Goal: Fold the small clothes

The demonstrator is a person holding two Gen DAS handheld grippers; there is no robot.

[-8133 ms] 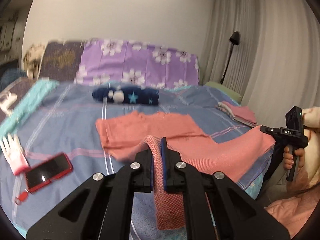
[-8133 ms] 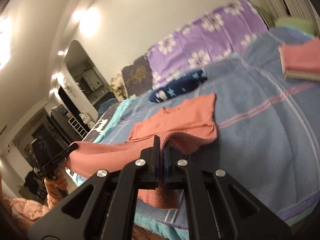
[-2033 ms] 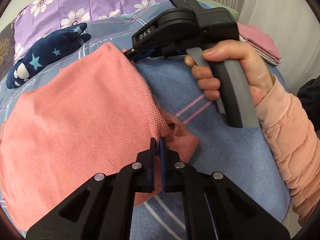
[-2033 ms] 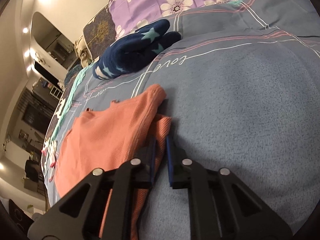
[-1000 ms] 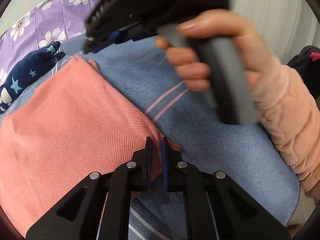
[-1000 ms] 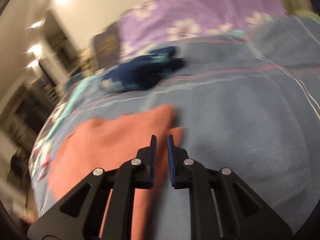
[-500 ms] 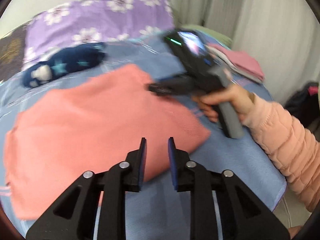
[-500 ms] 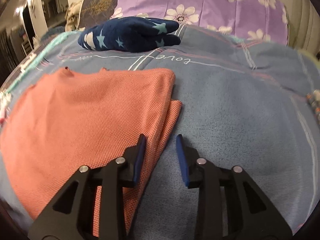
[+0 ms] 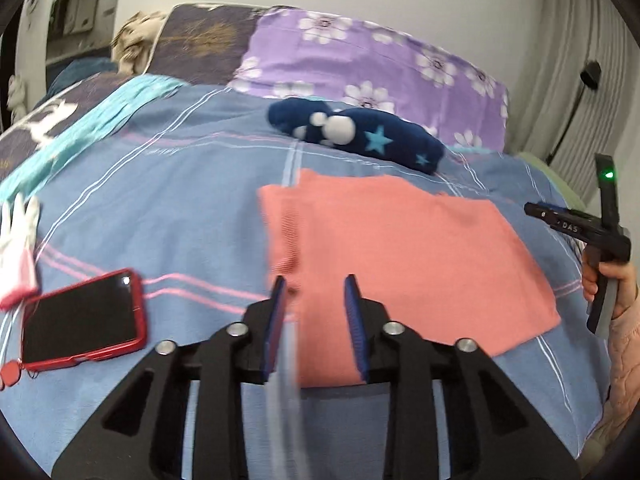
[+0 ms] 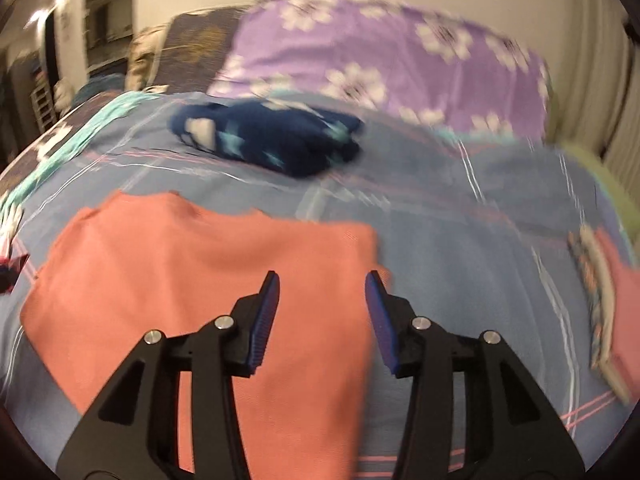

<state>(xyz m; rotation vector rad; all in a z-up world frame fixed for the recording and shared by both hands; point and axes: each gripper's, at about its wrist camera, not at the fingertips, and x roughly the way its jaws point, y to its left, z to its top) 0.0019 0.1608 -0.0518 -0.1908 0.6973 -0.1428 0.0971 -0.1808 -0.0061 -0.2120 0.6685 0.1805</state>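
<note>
Now, going from left to right, the red smartphone [image 9: 82, 318] lies on the blue checked bedspread [image 9: 180, 200] well off to the left of the left tongs [image 9: 314, 312], out of the work. Those tongs have just been opening; their blue pads stand apart with nothing between them, over the near-left corner of the salmon-pink woven garment [image 9: 400, 248]. That garment lies flat on the bed, folded to a rough rectangle, its long axis running left to right ahead of both tongs; the dark blue star-patterned plush [image 9: 360, 136] sits beyond it. The right tongs [image 10: 322, 310] have also just been opening, wider than the left, empty, over the garment's near-right part with its right edge just beside the right pad. Each hand seems nearest its own end; both point downward at the cloth. The next fold probably needs both near corners taken.
</note>
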